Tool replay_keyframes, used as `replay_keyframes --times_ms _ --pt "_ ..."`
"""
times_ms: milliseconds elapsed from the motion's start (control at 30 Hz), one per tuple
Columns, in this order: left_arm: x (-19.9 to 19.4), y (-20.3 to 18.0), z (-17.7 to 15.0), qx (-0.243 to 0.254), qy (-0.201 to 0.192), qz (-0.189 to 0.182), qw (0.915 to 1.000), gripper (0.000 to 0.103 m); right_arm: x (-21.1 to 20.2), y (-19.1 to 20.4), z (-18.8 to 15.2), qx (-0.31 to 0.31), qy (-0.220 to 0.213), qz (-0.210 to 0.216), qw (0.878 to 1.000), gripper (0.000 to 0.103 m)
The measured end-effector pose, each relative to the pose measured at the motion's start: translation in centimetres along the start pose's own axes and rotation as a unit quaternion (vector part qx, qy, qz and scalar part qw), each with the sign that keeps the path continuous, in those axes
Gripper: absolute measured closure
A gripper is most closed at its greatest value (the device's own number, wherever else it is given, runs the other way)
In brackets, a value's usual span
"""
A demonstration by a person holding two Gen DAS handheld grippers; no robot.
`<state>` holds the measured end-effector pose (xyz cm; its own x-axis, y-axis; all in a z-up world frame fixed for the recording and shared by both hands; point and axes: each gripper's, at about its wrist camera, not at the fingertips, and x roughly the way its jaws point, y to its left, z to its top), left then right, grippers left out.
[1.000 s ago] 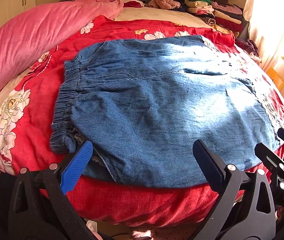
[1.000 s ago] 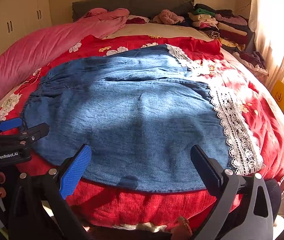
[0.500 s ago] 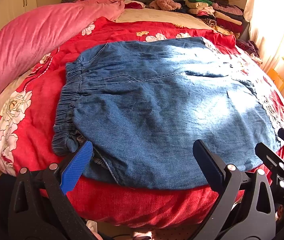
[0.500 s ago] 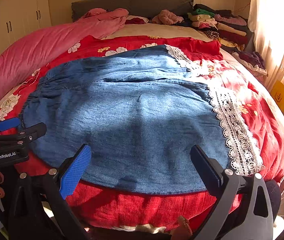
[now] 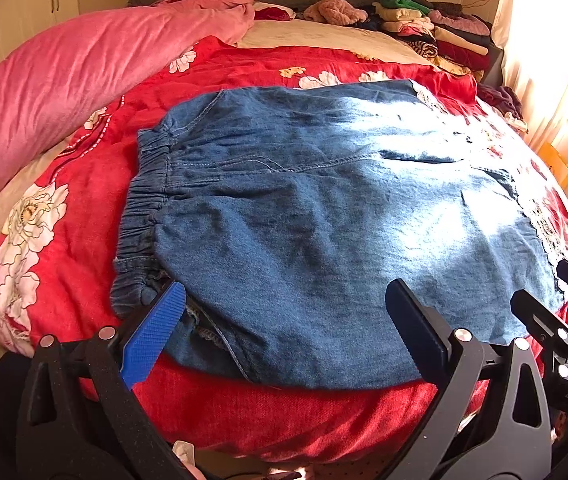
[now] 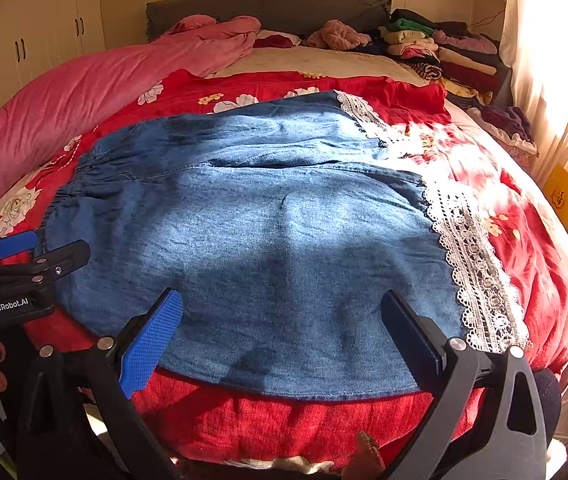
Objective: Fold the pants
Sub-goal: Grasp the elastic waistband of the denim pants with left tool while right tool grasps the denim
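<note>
Blue denim pants (image 5: 304,208) (image 6: 268,232) lie spread flat on a red floral bedspread, with the gathered elastic waistband (image 5: 144,208) at the left and white lace hems (image 6: 472,264) at the right. My left gripper (image 5: 284,320) hovers open over the near edge of the pants, its blue pad close to the waistband corner, holding nothing. At the near edge further right, my right gripper (image 6: 280,320) is open and empty above the leg. Each gripper shows at the edge of the other's view.
A pink quilt (image 5: 64,80) runs along the left side of the bed. Stacks of folded clothes (image 6: 436,48) sit at the far right by the headboard. A curtain and a yellow bag (image 6: 564,196) stand at the right, cupboards at the far left.
Both views have shifted slightly downward and nearer, so the pants sit a little lower in frame. The pants have not moved, and both grippers stay open.
</note>
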<state>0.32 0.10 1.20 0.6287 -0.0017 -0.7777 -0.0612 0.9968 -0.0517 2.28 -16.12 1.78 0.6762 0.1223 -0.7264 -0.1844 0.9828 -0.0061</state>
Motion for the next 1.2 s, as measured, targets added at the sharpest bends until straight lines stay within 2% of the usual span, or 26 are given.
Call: replay_keyframes --times_ms 167,367,500,667,800,900,1200 --pt "0.7 1.4 1.1 -0.016 -0.005 0.015 0.9998 0.009 1.4 0.6 2.3 -0.017 0.004 0.015 1.000 0.004" --pt "2.5 4.2 3.5 -0.032 0.007 0.038 0.9988 0.009 3.5 1.6 6.5 -0.047 -0.001 0.044 0.998 0.004" --pt "4.0 6.4 5.6 -0.051 0.013 0.049 0.9974 0.009 6.1 2.5 9.3 -0.069 0.013 0.068 0.995 0.004" --pt "5.9 8.9 8.1 -0.067 0.018 0.058 0.9959 0.009 9.6 3.9 12.7 -0.095 0.021 0.072 0.993 0.004" --pt "8.2 10.9 9.8 -0.076 0.036 0.064 0.9944 0.009 12.4 5.1 15.4 -0.122 0.028 0.086 0.988 0.004" --pt "9.6 12.1 10.9 -0.077 0.044 0.070 0.9936 0.009 14.1 6.1 17.6 -0.145 0.015 0.086 0.986 0.004" --pt "12.6 15.0 13.1 -0.095 0.055 0.078 0.9909 0.009 20.1 10.0 22.5 -0.238 0.017 0.109 0.965 0.004"
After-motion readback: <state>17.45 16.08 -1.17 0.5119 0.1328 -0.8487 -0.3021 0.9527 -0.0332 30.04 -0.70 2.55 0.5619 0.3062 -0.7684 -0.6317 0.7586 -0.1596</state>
